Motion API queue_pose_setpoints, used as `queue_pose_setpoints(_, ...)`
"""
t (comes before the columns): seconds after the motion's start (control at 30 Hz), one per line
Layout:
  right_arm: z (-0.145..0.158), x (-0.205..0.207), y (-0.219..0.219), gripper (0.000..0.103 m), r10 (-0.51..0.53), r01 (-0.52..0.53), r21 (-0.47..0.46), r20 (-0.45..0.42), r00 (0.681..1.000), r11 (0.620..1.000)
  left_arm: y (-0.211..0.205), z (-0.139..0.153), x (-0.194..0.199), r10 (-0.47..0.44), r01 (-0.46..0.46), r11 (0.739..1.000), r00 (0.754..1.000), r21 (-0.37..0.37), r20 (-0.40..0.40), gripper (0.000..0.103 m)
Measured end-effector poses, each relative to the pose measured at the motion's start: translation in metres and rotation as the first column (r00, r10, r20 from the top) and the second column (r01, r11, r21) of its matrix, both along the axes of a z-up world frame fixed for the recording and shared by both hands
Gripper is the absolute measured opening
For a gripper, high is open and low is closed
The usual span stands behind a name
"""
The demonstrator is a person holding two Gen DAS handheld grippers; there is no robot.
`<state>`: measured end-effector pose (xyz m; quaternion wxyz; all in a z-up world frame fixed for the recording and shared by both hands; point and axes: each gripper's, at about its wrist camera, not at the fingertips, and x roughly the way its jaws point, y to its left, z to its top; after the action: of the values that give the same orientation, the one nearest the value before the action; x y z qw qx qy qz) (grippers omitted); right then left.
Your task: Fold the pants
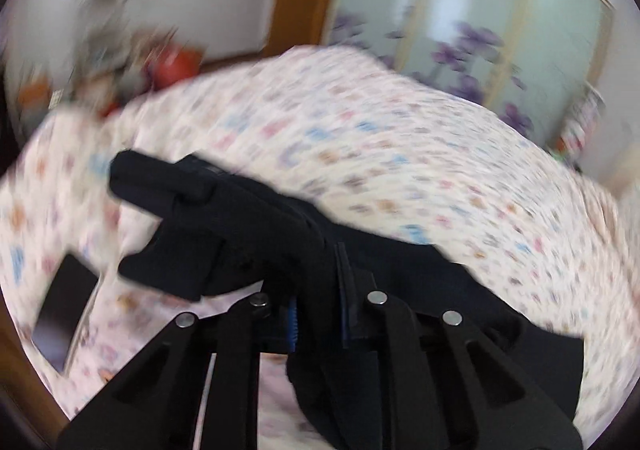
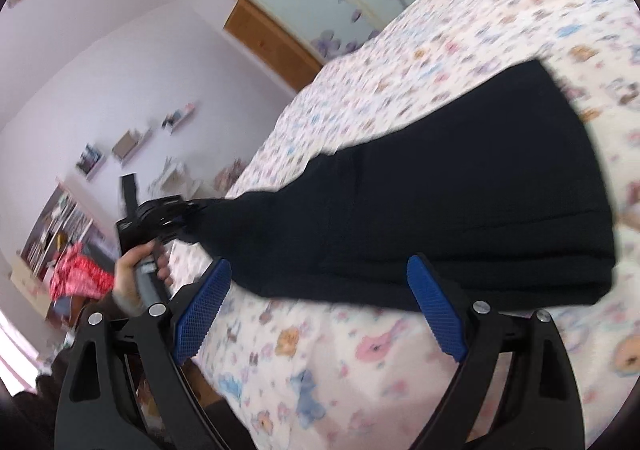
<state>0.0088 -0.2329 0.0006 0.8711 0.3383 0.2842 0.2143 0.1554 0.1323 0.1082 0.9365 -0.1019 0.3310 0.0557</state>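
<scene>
Black pants (image 2: 460,186) lie on the bed (image 2: 440,50), on the floral sheet. The folded bulk rests flat toward the bed's far side, and one end is drawn out over the near edge.

Left hand-held gripper (image 2: 188,212): jaws together, clamped on that narrow end of the pants. In its own view the cloth is bunched between the blue pads (image 1: 344,314) and drapes off to both sides. A hand (image 2: 134,270) grips its handle, off the bed's edge.

Right hand-held gripper (image 2: 320,310): jaws wide apart, holding nothing, low over the sheet just short of the pants' near fold.

Key relation: the long axis of the pants runs from the left gripper out across the bed, passing directly ahead of the right one. The right gripper is the nearer to the free bulk; I judge the next grasp falls to it, on the thick folded edge in front of its open jaws.

Left view is heavily blurred; fine detail is unreadable.
</scene>
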Motion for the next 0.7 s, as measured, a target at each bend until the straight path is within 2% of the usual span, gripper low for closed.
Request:
queue_pose_setpoints(0.07,0.002,-0.004,-0.011,0.092,-0.055,0.055,0.019,0.009,0.998,0.998,-0.033,0.013,-0.007,-0.059,0.058,0.998,0.998,0.032,0.031,0.014)
queue_pose_setpoints(0.2,0.002,-0.013,-0.039,0.092,-0.195,0.195,0.045,0.003,0.981,0.98,-0.106,0.03,-0.023,-0.192,0.184,0.978,0.978,0.098,0.079,0.014)
queue_pose_setpoints(0.3,0.001,-0.019,-0.058,0.092,-0.272,0.271,0.075,-0.005,0.962,0.959,-0.152,0.03,-0.03,-0.296,0.29,0.954,0.951,0.078,0.093,0.014)
queue_pose_setpoints(0.4,-0.005,-0.023,-0.072,0.093,-0.314,0.315,0.106,-0.028,0.949,0.943,-0.178,0.018,-0.035,-0.347,0.346,0.938,0.936,0.027,0.065,0.013)
queue_pose_setpoints(0.5,-0.01,-0.022,-0.078,0.093,-0.328,0.333,0.124,-0.055,0.943,0.935,-0.19,0.002,-0.03,-0.363,0.364,0.932,0.931,-0.01,0.028,0.012)
queue_pose_setpoints(0.57,-0.012,-0.023,-0.082,0.093,-0.343,0.348,0.13,-0.06,0.937,0.929,-0.2,-0.001,-0.034,-0.366,0.366,0.931,0.93,0.009,0.027,0.012)
queue_pose_setpoints(0.7,-0.006,-0.025,-0.088,0.093,-0.391,0.394,0.112,-0.047,0.919,0.912,-0.229,0.001,-0.045,-0.389,0.381,0.918,0.919,0.11,0.059,0.012)
